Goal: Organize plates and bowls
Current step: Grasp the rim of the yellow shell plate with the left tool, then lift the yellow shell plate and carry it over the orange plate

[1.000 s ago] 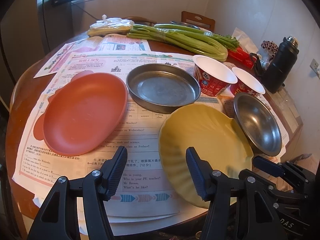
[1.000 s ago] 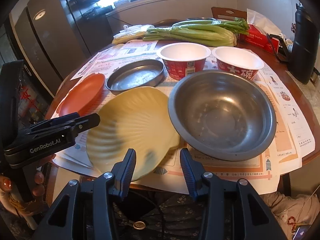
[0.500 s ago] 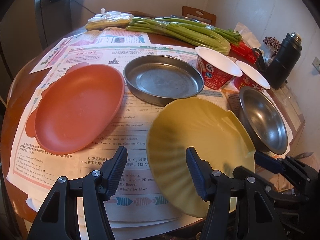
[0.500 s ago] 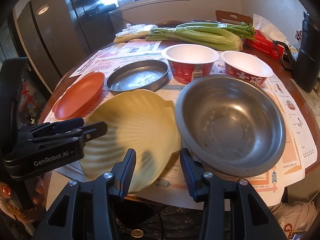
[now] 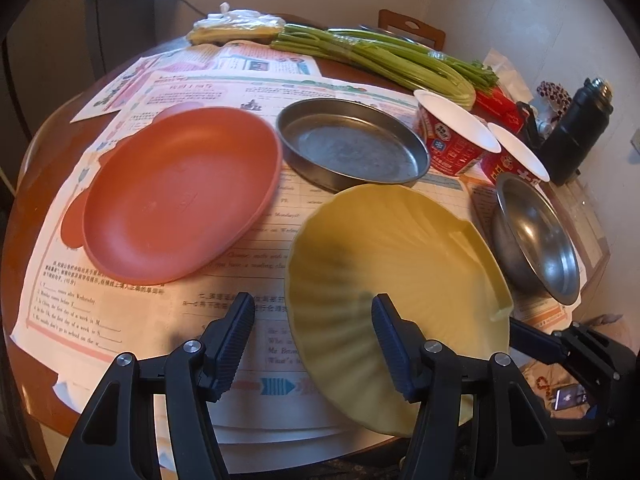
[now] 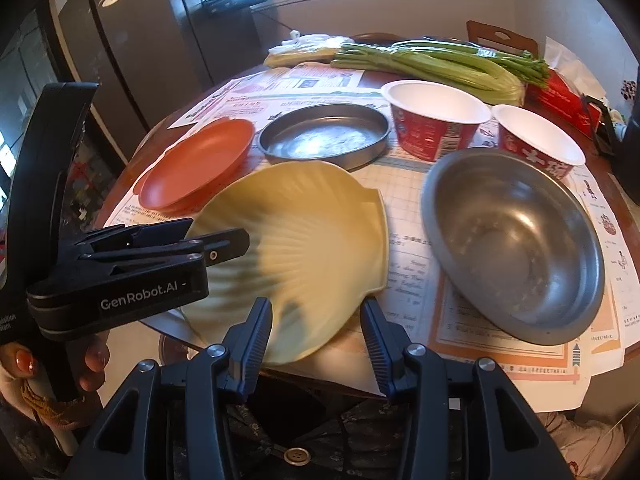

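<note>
Yellow plate: The shell-shaped yellow plate (image 5: 392,264) sits at the near edge of the table (image 5: 32,184). Its near rim hangs past the edge and it looks tipped up on that side.
Right gripper: The right gripper (image 6: 315,302) is closed down to a narrow gap, with the yellow plate's near rim in that gap. It seems to be holding the plate, but where the pads touch is hidden.
Left gripper: The left gripper (image 5: 314,300) is about half open and holds nothing. It hovers over the left part of the yellow plate.
Other dishes: The red plate (image 5: 180,200) lies to the left and the pan (image 5: 352,148) lies behind. The steel bowl (image 6: 516,248) is just to the right, with two red cups (image 6: 436,116) beyond it.
Risk, slipping: The grip is on one rim only, so the smooth plate could tilt and slide out. It would then drop off the table edge.
Risk, collision: Swinging the plate left could knock the red plate or the pan. A low pass could also strike the hovering left gripper.
Risk, papers: The plate could catch the loose papers (image 5: 120,308) under the dishes and drag them. That would shift the other dishes.
Risk, stacking: The ribbed shell shape may sit unevenly on the red plate and rock.
</note>
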Available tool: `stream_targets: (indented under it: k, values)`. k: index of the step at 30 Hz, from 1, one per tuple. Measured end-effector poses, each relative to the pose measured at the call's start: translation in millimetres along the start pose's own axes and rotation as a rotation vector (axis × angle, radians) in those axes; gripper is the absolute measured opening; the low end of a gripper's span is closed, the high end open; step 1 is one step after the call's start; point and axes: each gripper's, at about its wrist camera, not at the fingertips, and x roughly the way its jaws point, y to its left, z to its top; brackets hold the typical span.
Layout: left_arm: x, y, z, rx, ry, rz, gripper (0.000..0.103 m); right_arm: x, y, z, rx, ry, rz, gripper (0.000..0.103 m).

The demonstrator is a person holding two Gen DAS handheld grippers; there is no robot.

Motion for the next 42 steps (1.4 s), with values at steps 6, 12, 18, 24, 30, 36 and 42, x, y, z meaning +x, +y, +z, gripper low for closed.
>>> stream_targets:
  k: [6, 12, 18, 24, 30, 36, 42]
  values:
    - [-7.0, 5.8, -0.4, -0.01, -0.02, 0.004, 0.063, -9.3, -7.5, -0.5, 0.024, -0.036, -0.03, 0.046]
    - [-4.8, 5.2, -2.3, -0.014, -0.004, 0.006, 0.063, 0.2, -9.0, 6.0, 0.016, -0.03, -0.04, 0.046]
    - [-2.5, 5.0, -5.6, -0.016, 0.003, 0.019, 0.063, 14.1, -5.7, 14.7, -0.019, -0.036, -0.058, 0.046]
    - [-0.7, 0.5, -5.6, -0.018, -0.006, 0.045, 0.061, 23.7, -1.8, 17.7, -0.054, -0.045, -0.061, 0.046]
    - [-6.1, -7.1, -7.0, -0.021, -0.016, -0.002, 0.058, 20.0, -1.0, 12.2, -0.051, -0.046, -0.028, 0.046]
    - [-19.0, -11.5, -5.6, -0.004, -0.048, 0.016, 0.058, 7.4, 2.4, 9.6, -0.056, -0.073, -0.026, 0.046]
    - [-29.9, -7.7, -3.8, -0.007, -0.068, 0.016, 0.058, -0.1, 9.1, 12.1, -0.077, -0.088, -0.032, 0.046]
